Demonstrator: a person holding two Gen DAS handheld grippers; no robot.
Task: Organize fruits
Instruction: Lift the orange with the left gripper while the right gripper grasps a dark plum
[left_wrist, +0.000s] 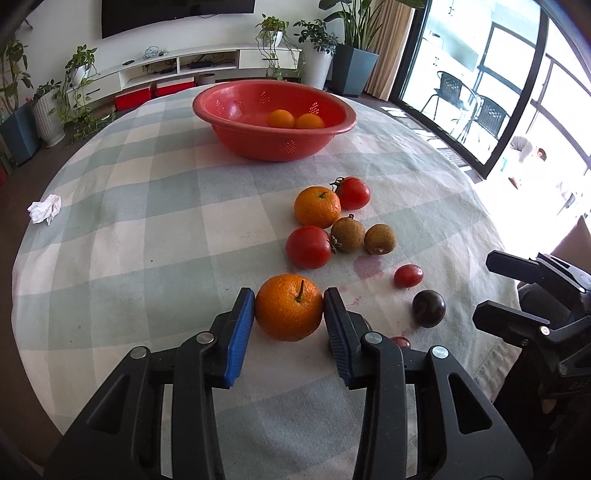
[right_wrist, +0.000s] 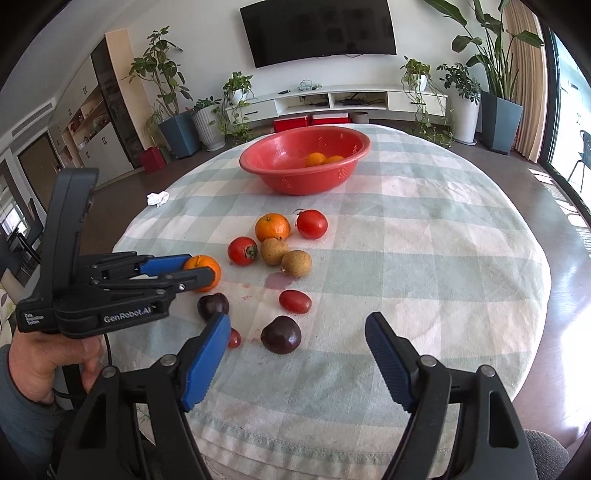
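My left gripper (left_wrist: 289, 312) is shut on an orange (left_wrist: 289, 312) that rests on the checked tablecloth; the same orange shows in the right wrist view (right_wrist: 205, 271). A red colander bowl (left_wrist: 221, 129) at the far side holds two oranges (left_wrist: 295, 120). Loose on the cloth lie another orange (left_wrist: 317, 206), two tomatoes (left_wrist: 308, 246), two brown fruits (left_wrist: 379, 239), a cherry tomato (left_wrist: 407, 276) and a dark plum (left_wrist: 428, 308). My right gripper (right_wrist: 295, 354) is open and empty, close above a dark plum (right_wrist: 281, 335).
A crumpled white tissue (left_wrist: 45, 208) lies at the table's left edge. A purple stain (left_wrist: 367, 265) marks the cloth. A small cherry tomato (right_wrist: 233, 338) lies by my right gripper's left finger. Plants, a TV unit and glass doors stand beyond the round table.
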